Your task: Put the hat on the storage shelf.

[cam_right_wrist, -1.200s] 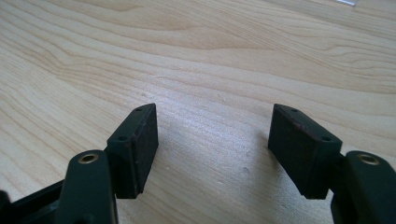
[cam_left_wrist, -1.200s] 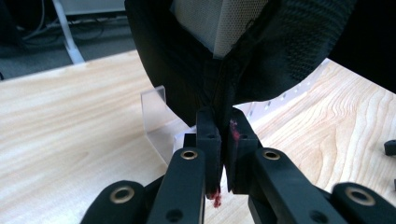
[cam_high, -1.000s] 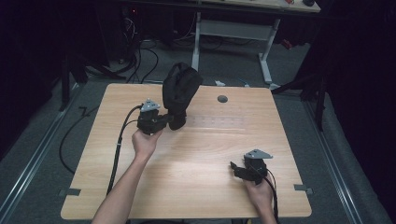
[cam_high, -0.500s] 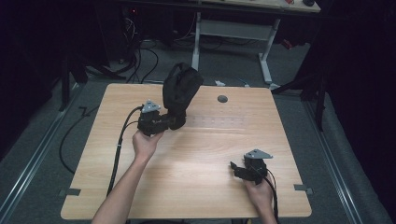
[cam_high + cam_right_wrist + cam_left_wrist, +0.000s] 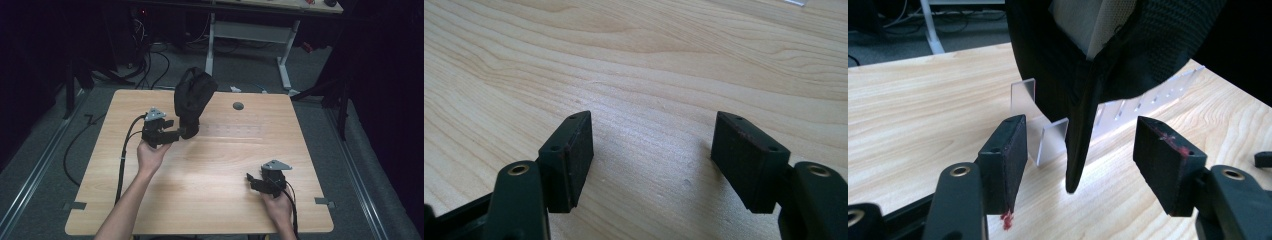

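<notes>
we read this as the release step: our left tool [image 5: 181,134] has just been opening its jaws, and they now stand spread with the lower edge of the black fabric cap [image 5: 192,100] hanging between them, neither pad pressing on it. in the left gripper view the cap's [image 5: 1083,100] dark tip drops just ahead of the tool, midway between the two pads, with a white lining patch showing above. behind that tip stands a clear slotted plastic rack [image 5: 1048,130], its upright tabs just beyond the left pad and its slotted strip running off beyond the right one; the cap appears to be propped on it, though we cannot tell exactly how it rests. our right tool [image 5: 255,181] sits well apart, near our own edge of the light wooden desk [image 5: 225,165], jaws spread over bare wood with nothing between them [image 5: 649,165]. next, we judge, the left tool should draw straight back so neither pad snags the fabric and topples the cap. by count: one cap, one rack, two tools, one desk.
</notes>
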